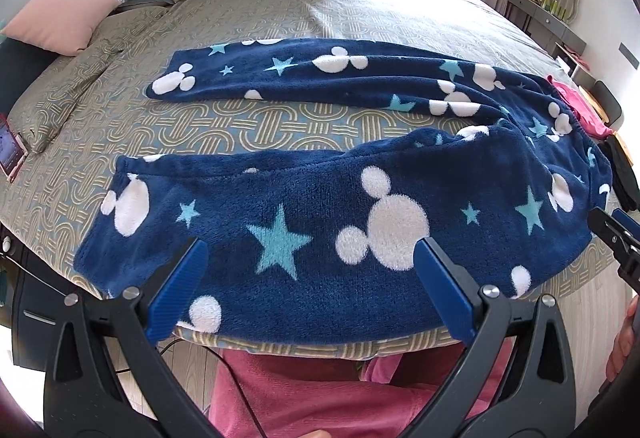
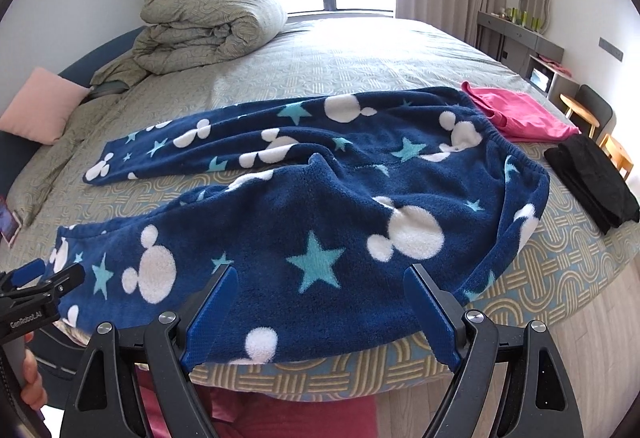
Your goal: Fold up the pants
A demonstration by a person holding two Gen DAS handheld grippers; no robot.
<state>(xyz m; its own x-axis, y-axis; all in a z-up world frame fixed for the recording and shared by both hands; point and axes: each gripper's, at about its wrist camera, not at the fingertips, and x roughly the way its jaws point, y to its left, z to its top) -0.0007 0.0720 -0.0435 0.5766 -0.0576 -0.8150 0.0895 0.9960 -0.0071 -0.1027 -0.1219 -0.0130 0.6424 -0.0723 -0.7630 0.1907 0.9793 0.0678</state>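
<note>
Lay spread flat across the near side of the bed (image 2: 400, 50), those navy fleece pants (image 1: 304, 222) with white mouse heads and teal stars, legs parted toward the pink pillow (image 1: 60, 14), waistband beside a pink garment (image 2: 520, 114) and a folded black one (image 2: 592, 182). Hovered wide apart and empty over the near leg, left hand-held gripper (image 1: 312, 274) and right hand-held gripper (image 2: 320, 298) alike.

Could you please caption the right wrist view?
Open right gripper hovers over unfolded navy fleece pants on the bed.
</note>
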